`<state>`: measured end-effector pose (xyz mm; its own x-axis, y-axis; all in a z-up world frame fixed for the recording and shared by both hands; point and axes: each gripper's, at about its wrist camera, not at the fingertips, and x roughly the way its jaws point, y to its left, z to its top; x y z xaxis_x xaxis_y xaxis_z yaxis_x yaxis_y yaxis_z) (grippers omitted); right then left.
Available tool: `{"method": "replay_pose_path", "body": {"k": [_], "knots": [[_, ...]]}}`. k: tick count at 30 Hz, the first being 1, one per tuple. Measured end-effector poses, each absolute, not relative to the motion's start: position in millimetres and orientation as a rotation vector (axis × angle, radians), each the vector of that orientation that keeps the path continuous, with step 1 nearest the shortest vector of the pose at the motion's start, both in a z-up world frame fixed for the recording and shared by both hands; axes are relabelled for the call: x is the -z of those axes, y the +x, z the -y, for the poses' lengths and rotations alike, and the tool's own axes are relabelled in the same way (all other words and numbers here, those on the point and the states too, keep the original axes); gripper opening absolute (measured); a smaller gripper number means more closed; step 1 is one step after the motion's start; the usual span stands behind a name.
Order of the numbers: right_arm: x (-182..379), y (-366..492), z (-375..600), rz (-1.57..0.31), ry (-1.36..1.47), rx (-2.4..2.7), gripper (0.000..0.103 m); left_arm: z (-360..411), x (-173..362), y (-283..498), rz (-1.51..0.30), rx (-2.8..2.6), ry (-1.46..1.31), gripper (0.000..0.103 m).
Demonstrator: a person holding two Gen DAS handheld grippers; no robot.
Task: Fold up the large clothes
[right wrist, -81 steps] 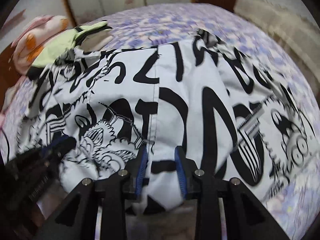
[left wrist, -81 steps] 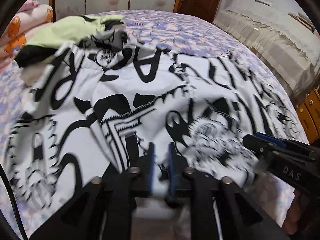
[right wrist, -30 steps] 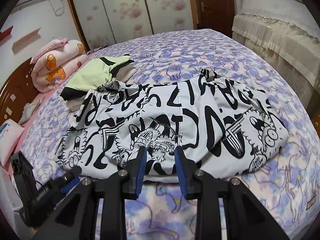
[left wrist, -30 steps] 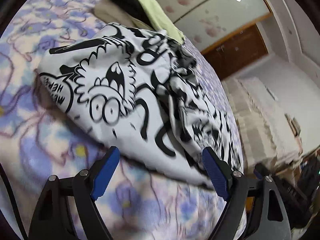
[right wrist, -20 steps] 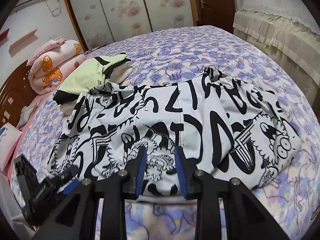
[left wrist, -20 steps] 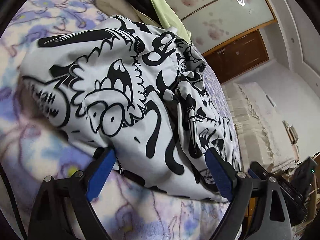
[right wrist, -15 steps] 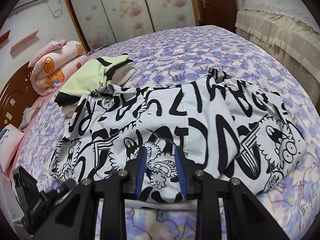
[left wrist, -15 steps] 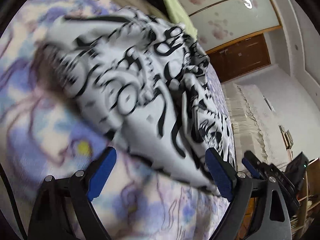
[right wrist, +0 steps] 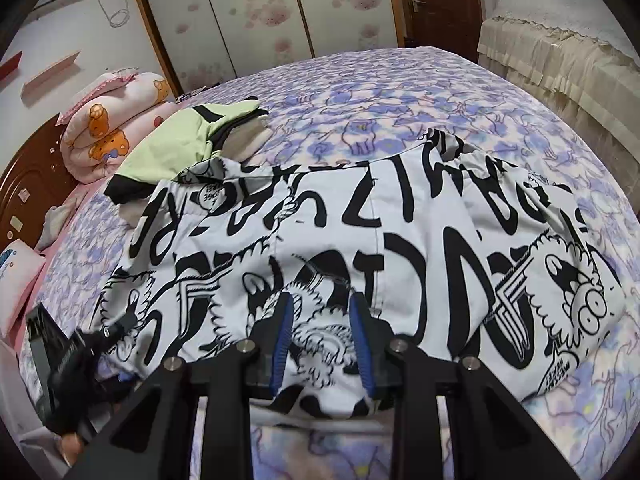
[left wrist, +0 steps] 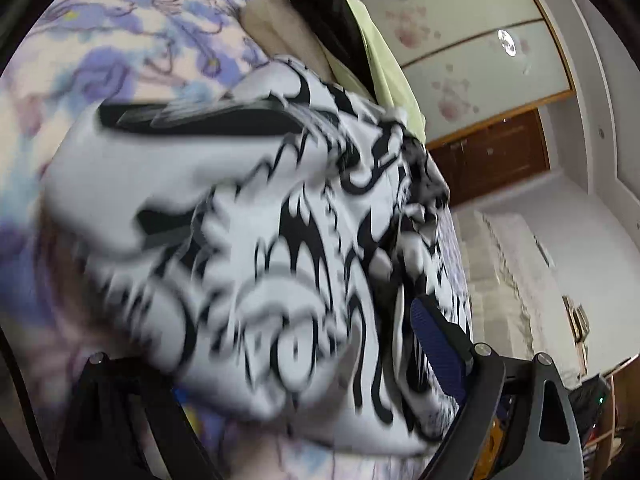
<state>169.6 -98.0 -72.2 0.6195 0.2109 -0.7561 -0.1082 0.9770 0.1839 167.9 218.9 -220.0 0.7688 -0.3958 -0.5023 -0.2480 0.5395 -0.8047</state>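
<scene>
Mid-fold: printed garment [right wrist: 400, 248] sits half-folded on bed [right wrist: 400, 92]. Our right gripper [right wrist: 322, 340] pinches near hem at 6 o'clock. Left gripper [left wrist: 304, 364] spread wide around end at 9. Next, we guess: clamp, fold across.

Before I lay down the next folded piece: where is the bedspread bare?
Bare bedspread lies beyond the printed garment toward the wardrobe doors, and in a strip right of it. The left is crowded: green clothing, pink quilt.
</scene>
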Motion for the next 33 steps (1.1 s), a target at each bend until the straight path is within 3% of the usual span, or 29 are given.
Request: {"method": "replay_pose_path", "body": {"k": [2, 3, 5, 6, 7, 10, 14, 18, 22, 27, 33], "knots": [[75.2, 179.1, 94.9, -0.887, 0.112, -0.179, 0.029, -217.9, 216.6, 174.2, -0.714, 0.085, -1.005, 0.089], [77.8, 187.0, 90.7, -0.894, 0.093, -0.172, 0.029, -215.6, 212.5, 176.4, -0.710, 0.067, -0.981, 0.083], [82.0, 201.6, 80.0, -0.889, 0.057, -0.170, 0.028, -211.0, 205.7, 180.0, -0.702, 0.048, -0.940, 0.058], [83.4, 207.0, 74.6, -0.874, 0.040, -0.177, 0.025, -208.0, 199.6, 181.0, -0.707, 0.026, -0.884, 0.039], [84.7, 210.5, 70.3, -0.865, 0.024, -0.178, 0.023, -206.7, 195.2, 180.4, -0.701, 0.027, -0.854, 0.029], [96.4, 225.0, 50.9, -0.827, -0.073, -0.164, 0.020, -203.3, 177.0, 177.3, -0.679, 0.047, -0.765, 0.017], [151.4, 240.1, 35.6, -0.969, -0.189, -0.165, 0.015, -183.0, 143.7, 174.1, -0.627, 0.074, -0.608, 0.013], [156.0, 232.5, 29.0, -0.925, -0.253, -0.172, 0.014, -153.0, 107.9, 167.2, -0.564, 0.134, -0.464, 0.012], [150.7, 241.2, 49.7, -0.986, -0.104, -0.228, 0.014, -128.0, 84.5, 165.4, -0.536, 0.175, -0.386, 0.012], [124.3, 245.5, 90.8, -1.113, 0.163, -0.372, 0.014, -95.4, 56.6, 169.6, -0.534, 0.193, -0.261, 0.012], [55.6, 221.7, 180.7, -0.994, 0.179, -0.253, 0.014, -9.4, 14.7, 186.8, -0.507, 0.275, -0.076, 0.012]]}}
